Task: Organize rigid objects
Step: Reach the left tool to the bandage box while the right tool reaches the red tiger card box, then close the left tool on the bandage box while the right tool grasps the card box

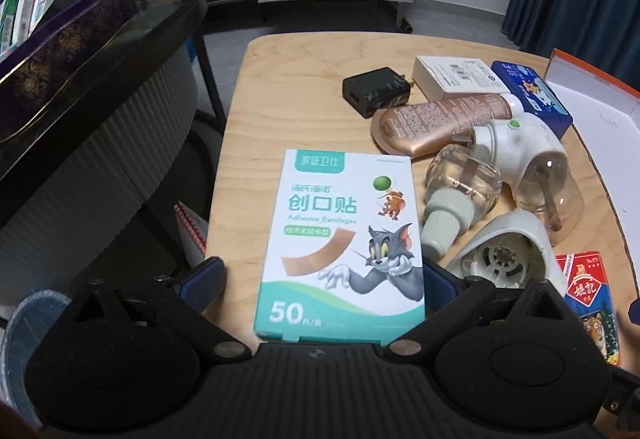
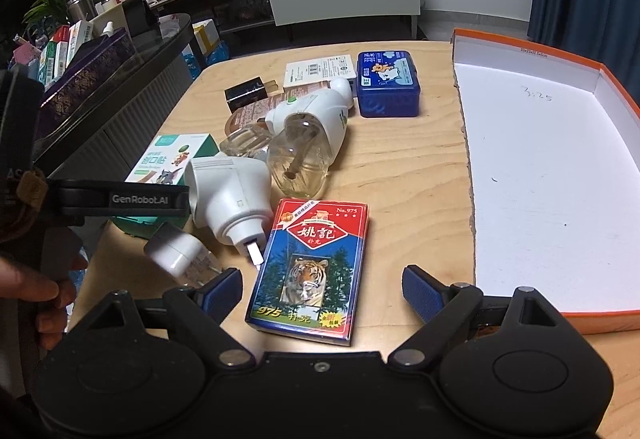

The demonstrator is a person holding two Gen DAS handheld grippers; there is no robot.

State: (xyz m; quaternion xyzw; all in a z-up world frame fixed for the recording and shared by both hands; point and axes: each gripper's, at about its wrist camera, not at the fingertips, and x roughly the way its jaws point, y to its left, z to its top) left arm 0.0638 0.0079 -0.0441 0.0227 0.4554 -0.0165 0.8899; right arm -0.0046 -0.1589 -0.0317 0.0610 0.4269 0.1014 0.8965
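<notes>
The orange-rimmed box lid [image 2: 532,159] lies open and bare at one side of the counter [image 2: 400,159], and everything else is placed from it. Just beside its near edge lies the playing-card pack [image 2: 310,267], flat, between the fingers of the right claw [image 2: 322,289], which stands wide open with both pads clear of the pack's sides. Farther from the lid, past the white plug-in heaters [image 2: 228,199], the bandage box [image 1: 340,247] lies flat at the counter's far edge. The left claw [image 1: 322,281] straddles it, spread wide; its fingers sit close against the box's long sides, but whether they touch I cannot tell.

Both are light cardboard. The card pack looks film-wrapped and glossy, so it is likely slippery but firm; taking it across its long sides seems safest. The bandage box is probably half hollow and would dent under a hard squeeze, so a gentle hold across its long sides near the middle should do. The blue tin [image 2: 388,83], near the lid's far corner, is stiff.
</notes>
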